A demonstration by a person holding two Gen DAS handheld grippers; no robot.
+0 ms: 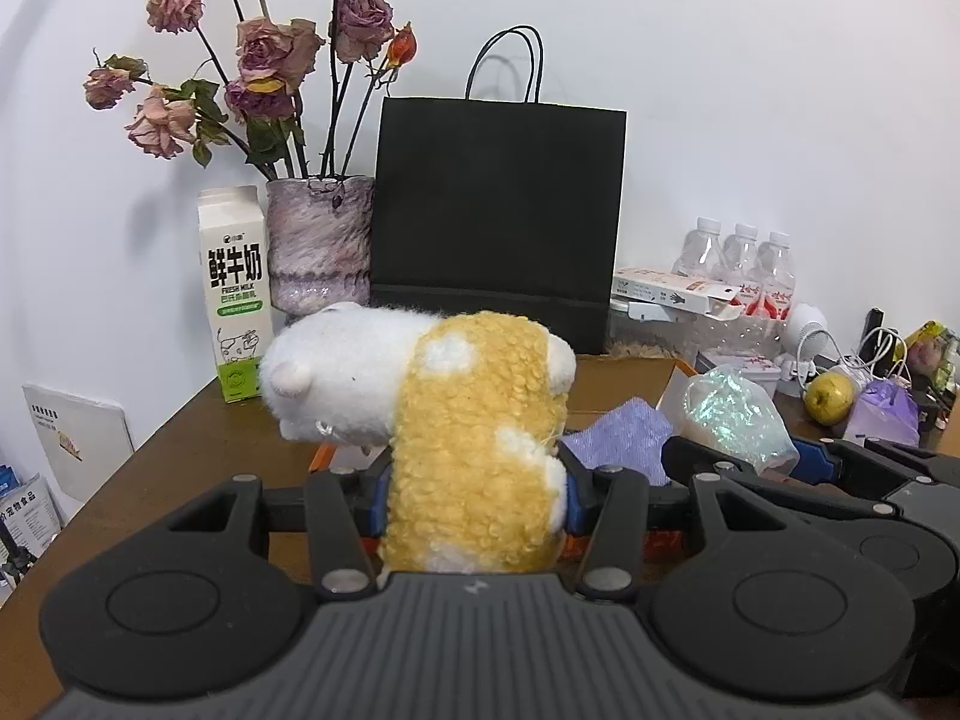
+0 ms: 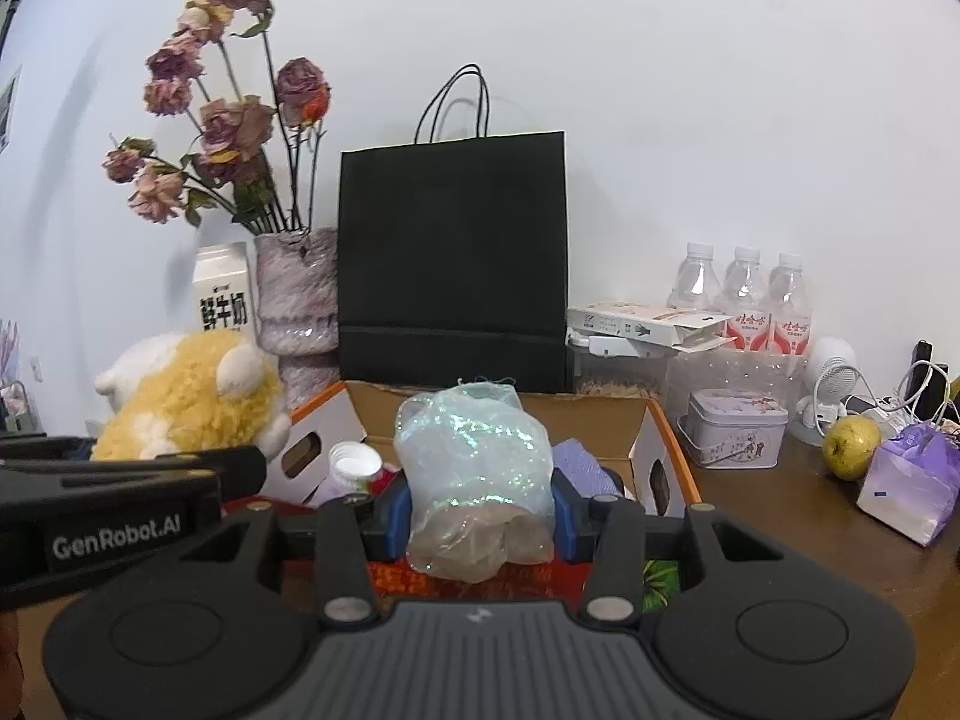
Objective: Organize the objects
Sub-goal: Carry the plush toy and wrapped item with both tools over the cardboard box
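Left gripper (image 1: 474, 498) is clamped on the plush toy (image 1: 456, 420), yellow-and-white, held at frame centre above the open cardboard box (image 2: 600, 408). Right gripper (image 2: 480, 510) is closed around the iridescent plastic bag (image 2: 474, 456), also over the box.

Edges and room:
- Box flaps stand up left and right of the bag in the right wrist view; its back wall sits just before the black paper bag (image 1: 498, 222).
- Brown table (image 1: 180, 450) runs bare toward lower left of the left wrist view; its left edge drops off there.
- Right side is crowded: tin (image 2: 735, 429), yellow-green fruit (image 2: 849, 447), purple pouch (image 2: 912, 480), small white fan (image 2: 831, 381), cables.

Hidden or unclear:
- Box contents are mostly blocked by the bag and fingers; a white cap, a lavender cloth (image 1: 624, 432) and red print show partly.
- What lies inside the plastic bag is unclear.
- Plush's face is turned away.

Writing:
- Milk carton (image 1: 234, 294), left of the vase of dried roses (image 1: 318, 240), reads "鲜牛奶 FRESH MILK".
- "GenRobot.AI" on the left gripper's side, lower left of the right wrist view.
- Water bottles (image 2: 744, 294) carry red labels, illegible.
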